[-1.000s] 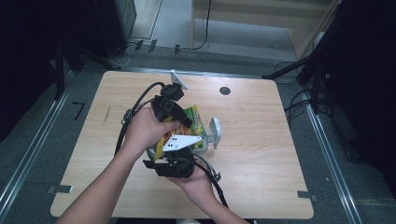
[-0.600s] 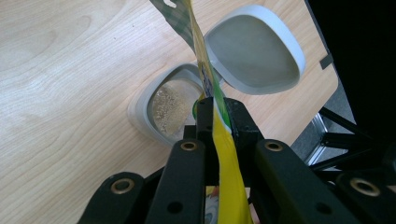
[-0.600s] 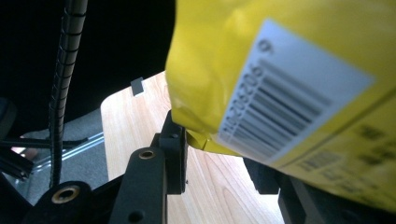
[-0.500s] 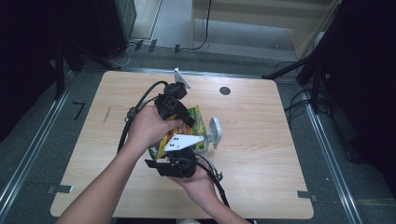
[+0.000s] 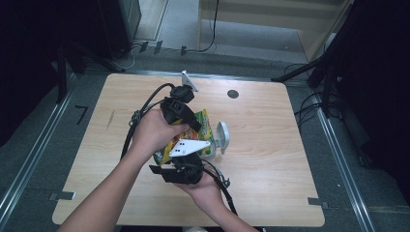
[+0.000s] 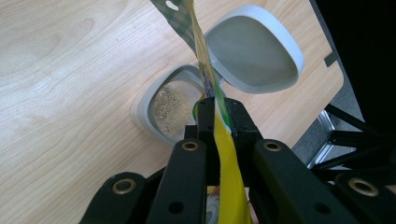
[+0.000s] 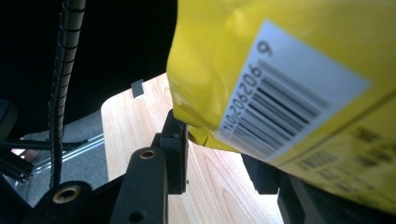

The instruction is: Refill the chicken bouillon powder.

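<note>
A yellow and green snack bag (image 5: 206, 126) hangs between both grippers above the middle of the table. My left gripper (image 5: 194, 123) is shut on the bag's thin sealed edge (image 6: 200, 42); its jaws (image 6: 217, 109) pinch the foil from both sides. Below them lies a white container (image 6: 140, 105) with brown powder inside, its oval lid (image 6: 254, 49) flipped open beside it. My right gripper (image 5: 180, 162) comes from the near side and is shut on the bag's other end. In the right gripper view the barcoded bag (image 7: 280, 70) sits between the jaws (image 7: 219, 149) and hides one of them.
The white lid (image 5: 222, 136) stands up just right of the bag. A small dark round hole (image 5: 233, 94) marks the wooden table (image 5: 290, 159) at the back. Cables trail from both grippers over the left and near sides. Metal floor rails flank the table.
</note>
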Demonstrator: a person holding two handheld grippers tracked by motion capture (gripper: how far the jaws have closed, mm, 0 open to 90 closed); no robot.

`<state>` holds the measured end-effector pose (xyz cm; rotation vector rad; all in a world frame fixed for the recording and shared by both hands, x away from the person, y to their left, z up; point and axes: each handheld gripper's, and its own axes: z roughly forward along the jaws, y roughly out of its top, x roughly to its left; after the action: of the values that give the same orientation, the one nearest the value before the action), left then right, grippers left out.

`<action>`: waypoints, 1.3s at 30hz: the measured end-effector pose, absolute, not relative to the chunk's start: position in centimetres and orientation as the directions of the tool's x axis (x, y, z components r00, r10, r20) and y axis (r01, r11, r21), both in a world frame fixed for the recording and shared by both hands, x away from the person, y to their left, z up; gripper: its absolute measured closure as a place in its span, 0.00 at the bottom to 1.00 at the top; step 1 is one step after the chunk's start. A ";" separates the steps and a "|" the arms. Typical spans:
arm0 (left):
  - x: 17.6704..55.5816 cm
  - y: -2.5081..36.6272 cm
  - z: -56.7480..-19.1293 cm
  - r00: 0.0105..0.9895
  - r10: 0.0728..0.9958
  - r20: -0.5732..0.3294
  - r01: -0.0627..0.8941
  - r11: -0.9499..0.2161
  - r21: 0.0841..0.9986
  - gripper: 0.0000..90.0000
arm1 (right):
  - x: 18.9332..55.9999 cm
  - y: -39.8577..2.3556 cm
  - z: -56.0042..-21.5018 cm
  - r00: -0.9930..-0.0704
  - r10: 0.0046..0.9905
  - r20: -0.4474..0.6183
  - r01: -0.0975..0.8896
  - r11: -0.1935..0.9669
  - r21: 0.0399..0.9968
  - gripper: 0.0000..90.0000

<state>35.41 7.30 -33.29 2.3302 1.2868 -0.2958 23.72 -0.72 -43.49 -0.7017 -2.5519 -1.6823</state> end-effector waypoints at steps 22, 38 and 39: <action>35.4 7.3 -33.2 0.533 0.747 -0.397 0.846 -0.457 0.276 0.97 | 23.9 -0.5 -43.7 -0.901 0.356 0.247 0.368 0.328 0.870 0.74; 36.0 7.9 -33.3 0.514 0.761 -0.395 0.857 -0.442 0.265 0.97 | 24.5 0.3 -43.7 -0.893 0.372 0.254 0.380 0.319 0.868 0.73; 36.1 7.9 -33.2 0.513 0.762 -0.395 0.858 -0.442 0.263 0.97 | 24.5 0.4 -43.6 -0.891 0.374 0.258 0.384 0.317 0.867 0.73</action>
<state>36.08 7.94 -33.24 2.3301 1.3310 -0.3041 24.51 0.38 -43.64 -0.7321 -2.5422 -1.6772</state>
